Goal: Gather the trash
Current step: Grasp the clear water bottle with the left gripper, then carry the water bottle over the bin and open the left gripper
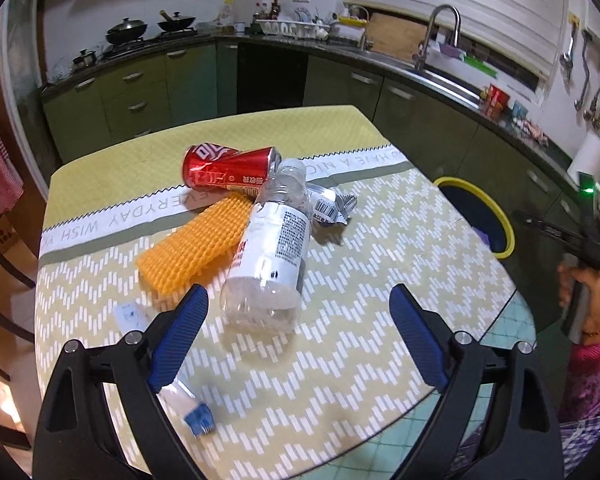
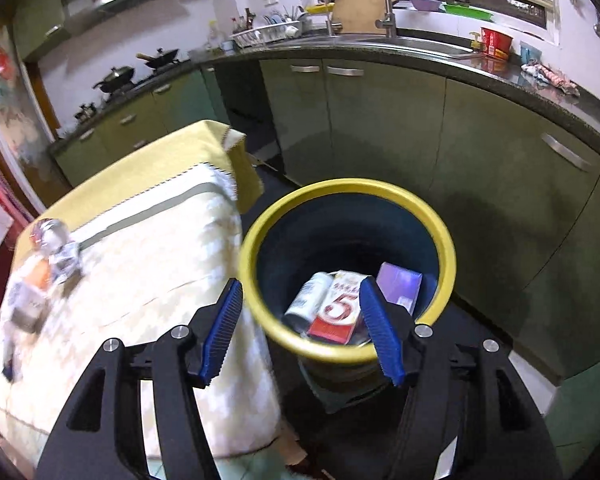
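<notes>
On the yellow-clothed table point(image 1: 340, 360) lies a pile of trash: a crushed red can point(image 1: 228, 170), a clear plastic bottle point(image 1: 272, 240), an orange foam net point(image 1: 196, 244) and a crumpled silver wrapper point(image 1: 332, 204). My left gripper point(image 1: 299, 296) stands open just short of the bottle's base, touching nothing. My right gripper point(image 2: 301, 284) hangs open over the yellow-rimmed bin point(image 2: 348, 188), with nothing between its fingers. Inside the bin lie a red-and-white box point(image 2: 338, 308), a white can point(image 2: 308, 300) and a purple box point(image 2: 400, 284).
A toothbrush with a blue head point(image 1: 194, 412) and a small white packet point(image 1: 130, 314) lie by my left finger. The bin point(image 1: 488, 216) stands off the table's right edge. A hand in a pink sleeve point(image 1: 588, 312) holds the other gripper. Green cabinets point(image 2: 480, 168) ring the bin.
</notes>
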The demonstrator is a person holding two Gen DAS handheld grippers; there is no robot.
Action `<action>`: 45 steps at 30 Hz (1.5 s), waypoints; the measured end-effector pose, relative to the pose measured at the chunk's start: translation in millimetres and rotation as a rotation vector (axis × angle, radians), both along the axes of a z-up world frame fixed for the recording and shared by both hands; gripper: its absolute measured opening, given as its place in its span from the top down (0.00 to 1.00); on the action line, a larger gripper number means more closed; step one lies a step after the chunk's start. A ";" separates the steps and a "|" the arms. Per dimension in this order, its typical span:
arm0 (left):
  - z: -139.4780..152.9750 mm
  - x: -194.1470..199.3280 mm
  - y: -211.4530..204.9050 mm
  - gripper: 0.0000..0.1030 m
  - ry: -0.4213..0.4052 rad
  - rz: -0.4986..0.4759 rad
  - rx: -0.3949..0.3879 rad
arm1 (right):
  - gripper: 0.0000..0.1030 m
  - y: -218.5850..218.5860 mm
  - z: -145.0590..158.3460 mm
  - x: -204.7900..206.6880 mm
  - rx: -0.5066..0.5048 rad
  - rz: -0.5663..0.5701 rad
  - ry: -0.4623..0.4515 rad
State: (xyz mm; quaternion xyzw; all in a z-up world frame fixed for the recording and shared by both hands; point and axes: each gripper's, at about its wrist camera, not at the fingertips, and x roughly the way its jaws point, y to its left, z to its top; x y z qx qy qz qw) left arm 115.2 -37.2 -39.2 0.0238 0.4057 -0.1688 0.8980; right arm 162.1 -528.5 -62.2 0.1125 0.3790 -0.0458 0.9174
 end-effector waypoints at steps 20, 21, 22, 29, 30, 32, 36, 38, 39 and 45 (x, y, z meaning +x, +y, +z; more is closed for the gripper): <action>-40.4 80.8 -34.9 0.15 0.121 -0.136 0.121 | 0.40 35.2 -11.7 -3.9 0.040 0.074 0.024; -41.5 82.6 -36.5 0.16 0.123 -0.137 0.124 | 0.40 35.4 -12.5 -2.7 0.041 0.075 0.027; -42.8 85.5 -37.8 0.17 0.126 -0.136 0.129 | 0.40 36.4 -13.7 -1.5 0.043 0.077 0.030; -53.2 99.2 -42.4 0.37 0.165 -0.130 0.148 | 0.39 34.7 -20.8 2.8 0.051 0.080 0.045; -54.3 99.5 -43.1 0.37 0.165 -0.129 0.153 | 0.39 34.3 -21.6 3.2 0.053 0.079 0.047; -56.8 100.7 -44.6 0.37 0.166 -0.128 0.164 | 0.39 33.6 -22.4 4.0 0.053 0.077 0.049; -59.8 102.0 -44.9 0.50 0.188 -0.119 0.167 | 0.39 33.8 -22.4 3.6 0.056 0.080 0.048; -58.8 98.9 -44.6 0.50 0.189 -0.117 0.172 | 0.39 34.6 -20.8 2.4 0.056 0.083 0.043; -57.4 96.8 -44.7 0.50 0.188 -0.115 0.169 | 0.39 34.9 -19.6 1.8 0.056 0.084 0.041; -39.3 73.1 -38.9 0.50 0.153 -0.115 0.151 | 0.39 37.9 -13.3 -1.3 0.056 0.096 0.024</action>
